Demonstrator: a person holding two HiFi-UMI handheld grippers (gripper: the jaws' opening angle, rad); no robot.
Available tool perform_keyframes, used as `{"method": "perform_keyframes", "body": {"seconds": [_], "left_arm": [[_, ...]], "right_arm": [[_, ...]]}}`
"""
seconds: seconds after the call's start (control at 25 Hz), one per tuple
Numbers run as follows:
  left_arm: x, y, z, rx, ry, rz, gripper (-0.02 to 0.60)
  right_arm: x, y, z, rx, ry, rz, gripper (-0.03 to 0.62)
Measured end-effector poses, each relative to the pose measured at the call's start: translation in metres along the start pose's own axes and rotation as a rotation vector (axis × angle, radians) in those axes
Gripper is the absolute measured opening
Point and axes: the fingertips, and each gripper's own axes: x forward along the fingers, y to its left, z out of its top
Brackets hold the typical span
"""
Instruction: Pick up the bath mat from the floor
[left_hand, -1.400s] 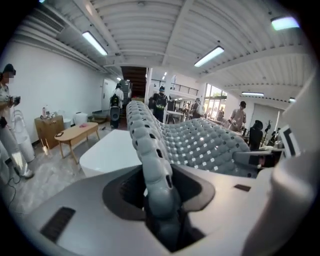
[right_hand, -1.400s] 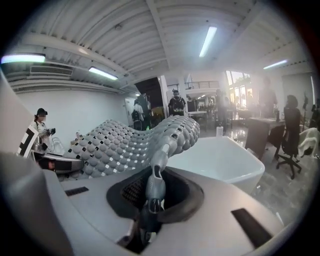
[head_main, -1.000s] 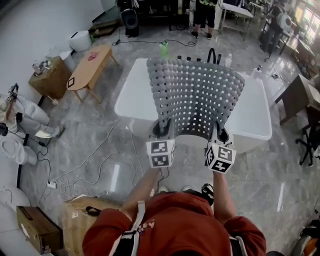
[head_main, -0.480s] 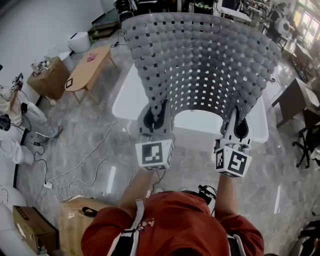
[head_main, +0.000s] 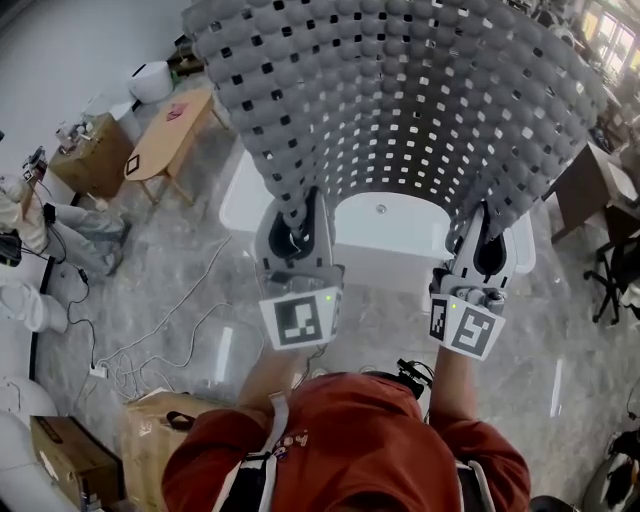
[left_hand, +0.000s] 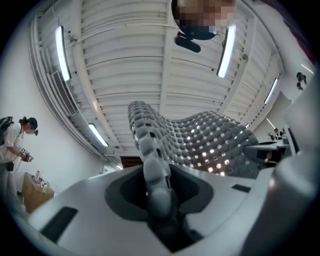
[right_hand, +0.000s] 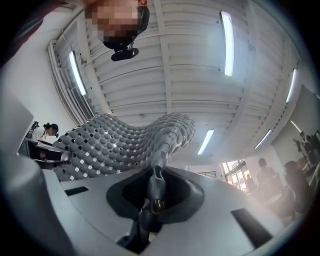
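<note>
My left gripper (head_main: 300, 228) and right gripper (head_main: 482, 246) each clamp the near edge of the bath mat (head_main: 400, 110). I'd lift both level, so neither corner slips.

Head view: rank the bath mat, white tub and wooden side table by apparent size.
1. bath mat, held up near the camera, so enlarged
2. white tub, partly hidden behind the mat
3. wooden side table

The held-up bath mat (head_main: 400, 110) walls off the far side, the white bathtub (head_main: 395, 235) just beyond it — open floor (head_main: 570, 350) lies right, while left loose cables (head_main: 135, 368) and a near cardboard box (head_main: 150, 440) intrude.
</note>
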Motion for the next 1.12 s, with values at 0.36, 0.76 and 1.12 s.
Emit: {"method": "perform_keyframes", "body": {"seconds": [0.36, 0.76, 1.12], "left_arm": [[0.003, 0.003, -0.003, 0.024, -0.016, 0.008, 0.12], [-0.005, 0.006, -0.003, 0.029, -0.011, 0.0, 0.118], [-0.006, 0.011, 0.0, 0.029, -0.007, 0.005, 0.117]], "right_arm": [[0.005, -0.001, -0.003, -0.011, 0.014, 0.007, 0.049], [-0.002, 0.002, -0.002, -0.016, 0.025, -0.007, 0.049], [-0.001, 0.005, 0.0, -0.015, 0.024, -0.007, 0.049]]}}
